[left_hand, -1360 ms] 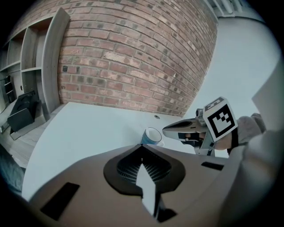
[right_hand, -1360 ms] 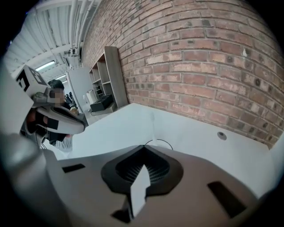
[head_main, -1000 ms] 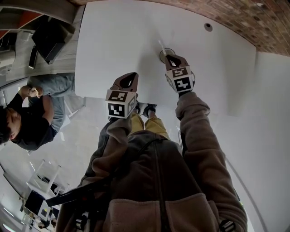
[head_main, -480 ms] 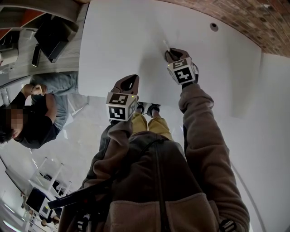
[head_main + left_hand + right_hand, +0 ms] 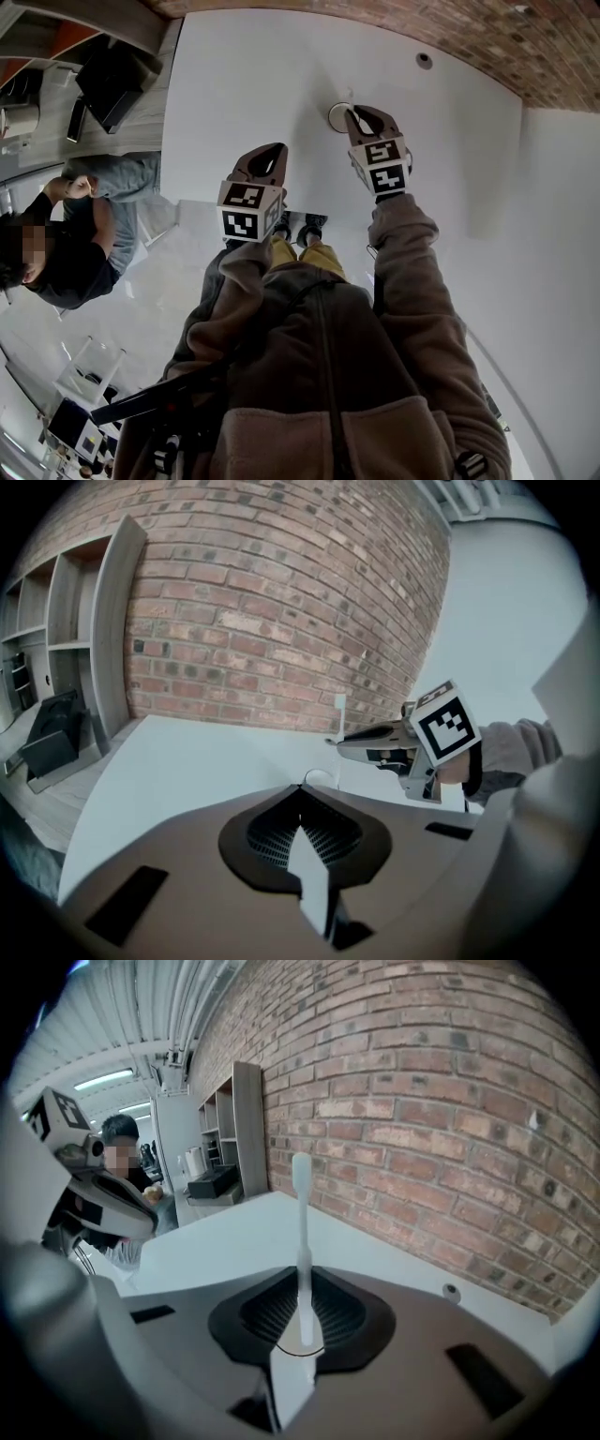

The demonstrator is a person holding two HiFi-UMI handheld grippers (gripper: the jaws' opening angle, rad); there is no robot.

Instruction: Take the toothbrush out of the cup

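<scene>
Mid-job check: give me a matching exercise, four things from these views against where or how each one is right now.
Things:
1. slim white plastic toothbrush
2. small round pale cup
3. left gripper
4. small dark round table grommet

States:
A. shut on nothing, away from the cup
B. upright, clamped in the right gripper
C. far side of the white table, near the brick wall
D. on the table at the right gripper's tip

Pairs: 1-B, 2-D, 3-A, 4-C

left gripper (image 5: 302,794) closed, empty | right gripper (image 5: 337,743) at toothbrush (image 5: 340,710)
</scene>
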